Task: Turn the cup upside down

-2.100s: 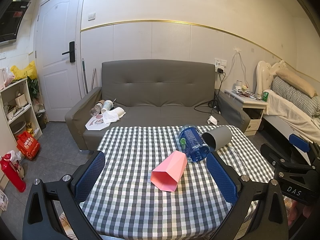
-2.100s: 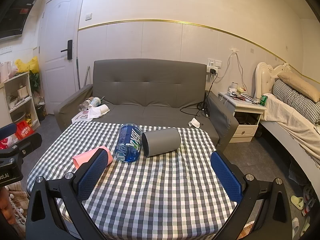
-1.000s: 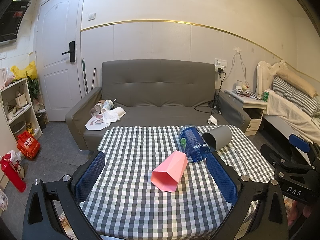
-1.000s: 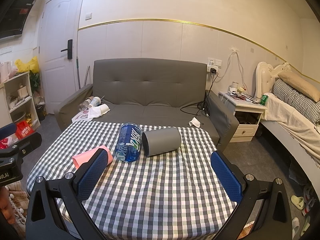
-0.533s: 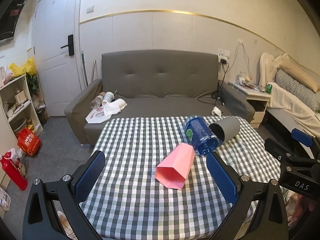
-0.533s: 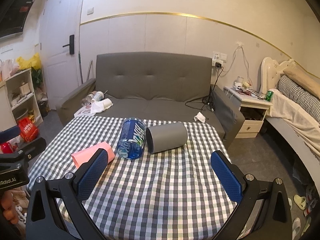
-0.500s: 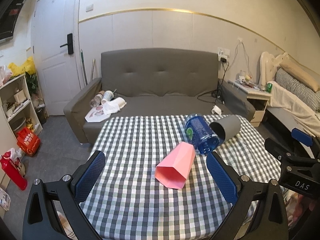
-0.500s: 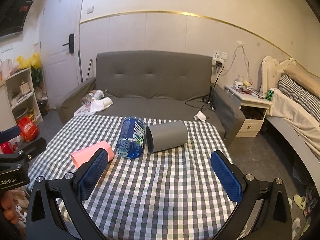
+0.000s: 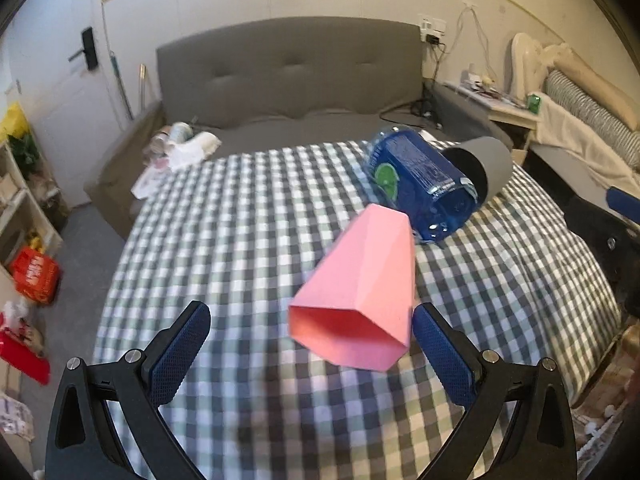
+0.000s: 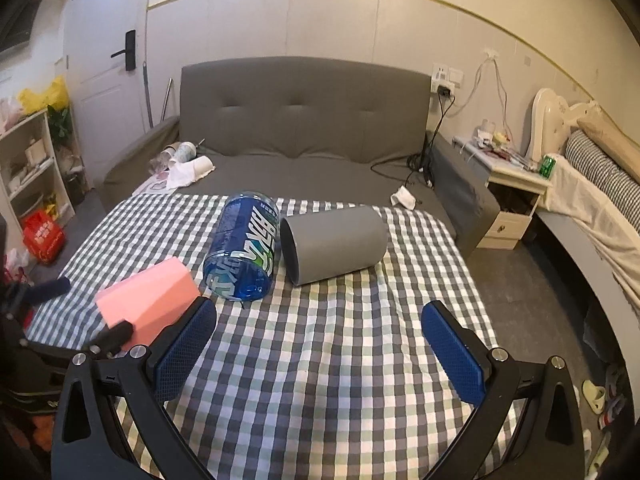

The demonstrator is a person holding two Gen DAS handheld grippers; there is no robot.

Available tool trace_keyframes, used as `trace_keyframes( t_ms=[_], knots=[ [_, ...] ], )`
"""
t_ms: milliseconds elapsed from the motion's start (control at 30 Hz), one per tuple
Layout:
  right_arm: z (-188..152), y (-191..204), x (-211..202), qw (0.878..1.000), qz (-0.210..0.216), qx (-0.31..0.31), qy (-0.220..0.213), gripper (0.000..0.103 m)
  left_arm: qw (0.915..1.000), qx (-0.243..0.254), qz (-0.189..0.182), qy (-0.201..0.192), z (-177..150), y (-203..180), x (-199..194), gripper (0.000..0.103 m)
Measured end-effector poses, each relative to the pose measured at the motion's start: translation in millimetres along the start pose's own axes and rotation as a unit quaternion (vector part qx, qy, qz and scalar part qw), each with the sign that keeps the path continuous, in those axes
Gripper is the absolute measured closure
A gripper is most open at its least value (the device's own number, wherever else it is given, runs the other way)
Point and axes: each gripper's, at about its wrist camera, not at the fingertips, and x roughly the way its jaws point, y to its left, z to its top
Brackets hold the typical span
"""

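A pink faceted cup (image 9: 362,286) lies on its side on the checked tablecloth (image 9: 240,216), mouth toward me. My left gripper (image 9: 312,344) is open, its fingers on either side of the cup's mouth, the right pad close to the rim. The cup also shows in the right wrist view (image 10: 148,304), with the left gripper beside it. A grey cup (image 10: 334,244) lies on its side, mouth toward me. My right gripper (image 10: 318,340) is open and empty, well short of the grey cup.
A blue plastic bottle (image 10: 244,246) lies between the pink and grey cups, touching the grey one. A grey sofa (image 10: 304,128) stands behind the table. A bedside table (image 10: 516,184) and a bed (image 10: 600,208) are at the right, shelves (image 10: 28,168) at the left.
My left gripper has moved forward and down, so the pink cup's mouth now sits between its fingers. My right gripper has moved a little closer to the table.
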Motion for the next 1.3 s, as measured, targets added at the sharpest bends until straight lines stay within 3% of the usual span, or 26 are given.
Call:
trace_keyframes(
  t_ms=[133, 200, 267, 333, 533, 833, 1100, 1300],
  knots=[
    [2.2, 0.1, 9.2, 1.000, 0.004, 0.002, 0.006, 0.000, 0.9997, 0.014, -0.011, 0.018, -4.0, -4.8, 10.0, 0.001],
    [1.3, 0.3, 13.0, 1.000, 0.002, 0.000, 0.013, 0.000, 0.9994, 0.019, -0.023, 0.019, -3.9, -7.5, 11.8, 0.008],
    [1.1, 0.2, 14.3, 1.000, 0.002, 0.000, 0.018, 0.000, 0.9989, 0.024, -0.032, 0.023, -2.7, -10.0, 13.3, 0.025],
    [1.2, -2.4, 14.3, 1.000, 0.005, 0.005, 0.019, 0.000, 0.9986, 0.028, -0.035, 0.029, -2.9, -12.9, 14.3, 0.033],
    [-0.2, -8.7, 5.9, 1.000, 0.007, 0.015, 0.012, 0.000, 0.9987, 0.028, -0.035, 0.025, -1.4, -19.8, 2.9, 0.033],
    [-3.0, -18.9, -19.3, 1.000, 0.001, 0.021, -0.005, 0.000, 0.9966, -0.012, -0.042, 0.070, -25.1, -50.4, -14.6, 0.033],
    [-11.9, -35.8, -47.5, 0.999, -0.002, 0.038, -0.017, 0.000, 0.9967, 0.019, -0.040, 0.068, -40.8, -87.3, -32.7, 0.032],
    [-16.5, -51.7, -61.9, 0.998, -0.012, 0.057, -0.020, 0.000, 0.9947, 0.015, -0.064, 0.079, -43.3, -89.3, -38.1, 0.015]
  ],
)
